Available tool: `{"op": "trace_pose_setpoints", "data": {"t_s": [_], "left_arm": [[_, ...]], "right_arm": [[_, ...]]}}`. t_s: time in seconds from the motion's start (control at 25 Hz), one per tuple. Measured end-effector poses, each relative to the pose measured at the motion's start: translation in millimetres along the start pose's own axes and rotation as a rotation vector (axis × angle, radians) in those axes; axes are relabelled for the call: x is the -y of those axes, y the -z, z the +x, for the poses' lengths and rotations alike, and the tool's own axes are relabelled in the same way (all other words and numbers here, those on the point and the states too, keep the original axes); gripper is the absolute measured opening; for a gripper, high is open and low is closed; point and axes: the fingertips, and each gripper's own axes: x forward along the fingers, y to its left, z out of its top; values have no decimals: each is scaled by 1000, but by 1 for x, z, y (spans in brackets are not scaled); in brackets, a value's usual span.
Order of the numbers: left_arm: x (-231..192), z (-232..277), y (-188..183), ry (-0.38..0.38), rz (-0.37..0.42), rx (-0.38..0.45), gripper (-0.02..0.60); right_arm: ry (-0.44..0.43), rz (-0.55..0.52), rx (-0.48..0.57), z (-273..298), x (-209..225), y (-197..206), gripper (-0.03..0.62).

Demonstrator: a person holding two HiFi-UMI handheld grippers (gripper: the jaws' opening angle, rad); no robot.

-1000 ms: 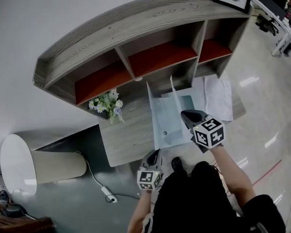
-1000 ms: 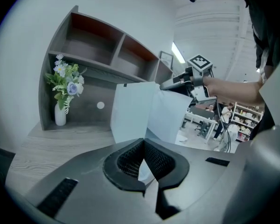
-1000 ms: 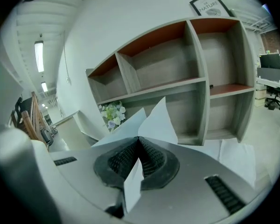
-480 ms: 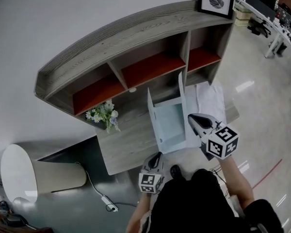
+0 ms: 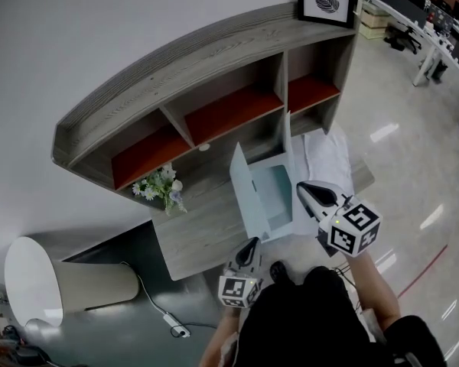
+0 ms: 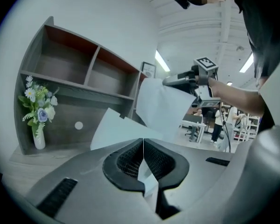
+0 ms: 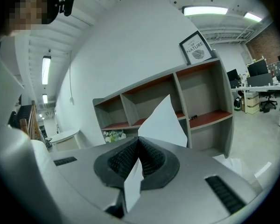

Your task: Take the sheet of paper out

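Both tools clenched. The left gripper (image 5: 251,243) has its jaws pressed together on the near edge of a pale blue, thin plastic-looking folder (image 5: 266,197). The right gripper (image 5: 301,186) has its jaws pinched on the near edge of a white sheet of paper (image 7: 165,120). In the head view the pair is held up over the front of the grey wood-grain desk (image 5: 203,228), opened like a V: the folder flap rises at 12 o'clock from the left gripper, and the sheet stands on edge at 3 o'clock of the folder, rising from the right gripper. The far corners are clearly apart. Whether the near edges still overlap inside the folder, cannot tell. Judgement: the grasp and the parting are done and the pull is partway. Still to do is drawing the two hands apart until the sheet clears the folder entirely. Bystanders on the desk: a small vase of pale flowers (image 5: 161,186) at 9 o'clock of the folder, and loose white paper (image 5: 330,153) lying flat at 2 o'clock. The grey shelf unit with red-lined compartments (image 5: 214,113) stands behind at 12 o'clock. Against the picture of one second ago, both grippers sit higher and a little nearer the person. The right one has drifted toward 4 o'clock, the V is lifted further off the desk, and more of the loose white paper is covered by it. Both grips are unchanged.
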Motion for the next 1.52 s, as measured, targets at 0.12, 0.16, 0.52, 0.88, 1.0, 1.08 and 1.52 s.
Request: {"op": "trace_pose_setpoints", "data": {"t_s": [0.12,0.16,0.52,0.88,1.0,1.08,1.52], "left_arm": [[2,1,-31,12,-9,55,12],[1,1,-40,14,-11,70,12],[-6,3,-120,-11,-9,146,12],[-11,5,-189,-15,20,144,12],[-15,9,-205,-4,21,136,12],[-17,11,-215,-6,28,137,12],[-19,19,-233,22,15,135,12]], "right_arm": [[-8,-10,17,-2,-5,-7,14],[-12,-15,23,-3,-8,-10,14],[-50,-85,72,-3,-29,-34,14],[-70,-128,105,-2,-39,-47,14],[-74,-142,115,-1,-42,-52,14],[-74,-154,118,0,-44,-54,14],[-75,-211,125,-3,-47,-59,14]]}}
